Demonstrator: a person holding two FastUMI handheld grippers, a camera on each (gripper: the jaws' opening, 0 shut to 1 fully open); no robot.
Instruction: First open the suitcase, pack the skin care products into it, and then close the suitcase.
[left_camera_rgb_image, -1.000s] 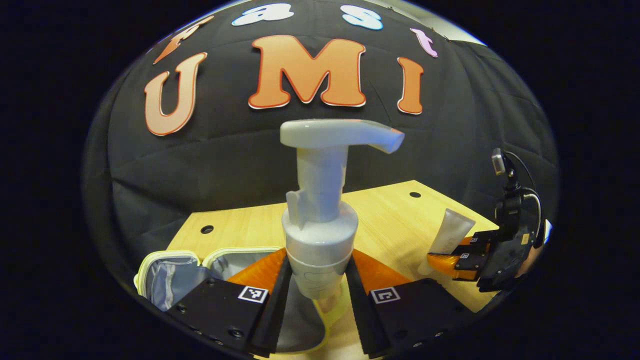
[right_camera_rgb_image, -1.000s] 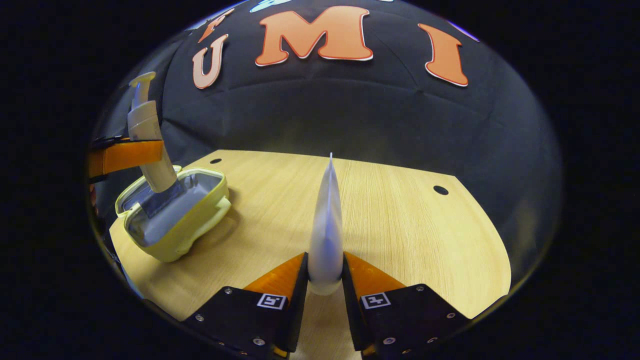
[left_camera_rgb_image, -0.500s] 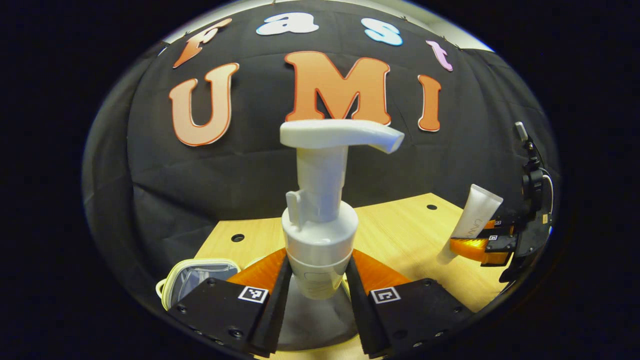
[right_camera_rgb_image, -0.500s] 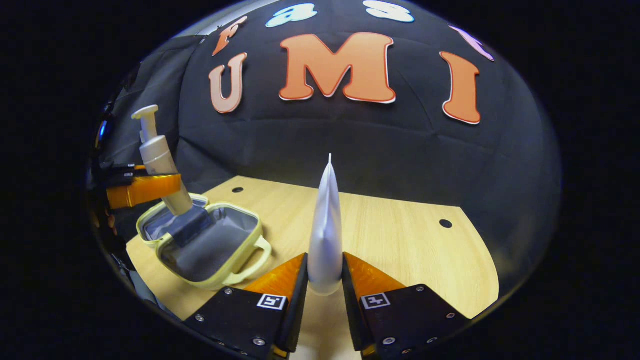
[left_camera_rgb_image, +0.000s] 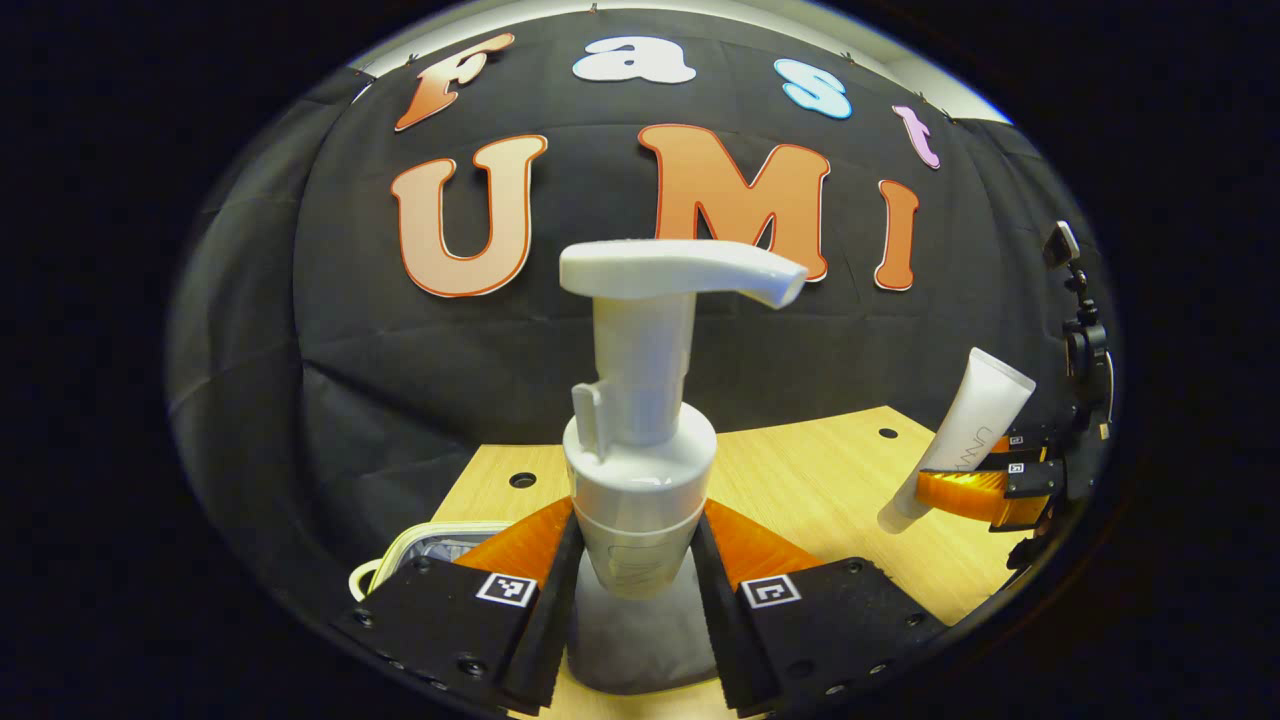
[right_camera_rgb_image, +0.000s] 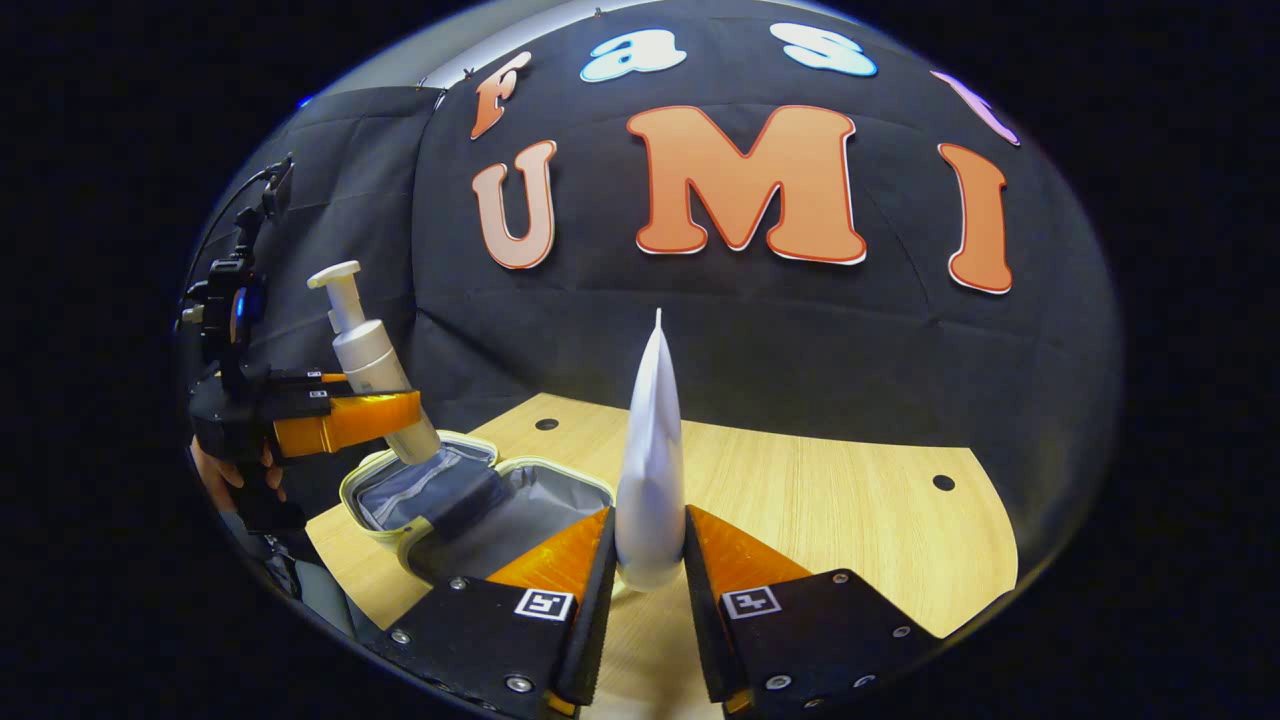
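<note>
My left gripper (left_camera_rgb_image: 632, 560) is shut on a white pump bottle (left_camera_rgb_image: 640, 420) and holds it upright over the open pale-yellow case (left_camera_rgb_image: 440, 545), whose grey lining lies just below the bottle's base. In the right gripper view the same bottle (right_camera_rgb_image: 375, 375) leans in the left gripper (right_camera_rgb_image: 345, 420) above the open case (right_camera_rgb_image: 470, 500). My right gripper (right_camera_rgb_image: 648, 580) is shut on a white tube (right_camera_rgb_image: 650, 470), crimped end up, close to the case's right rim. The tube (left_camera_rgb_image: 960, 440) and right gripper (left_camera_rgb_image: 985, 490) also show at the right of the left gripper view.
A light wooden table (right_camera_rgb_image: 820, 520) with small round holes (right_camera_rgb_image: 943, 483) carries the case. A hand (right_camera_rgb_image: 235, 475) holds the left gripper at the table's left edge. Black cloth walls off the back.
Both grippers have risen and drawn back. The right gripper with the tube has moved left toward the open case. The pump bottle stays over the case, now hanging above its lining.
</note>
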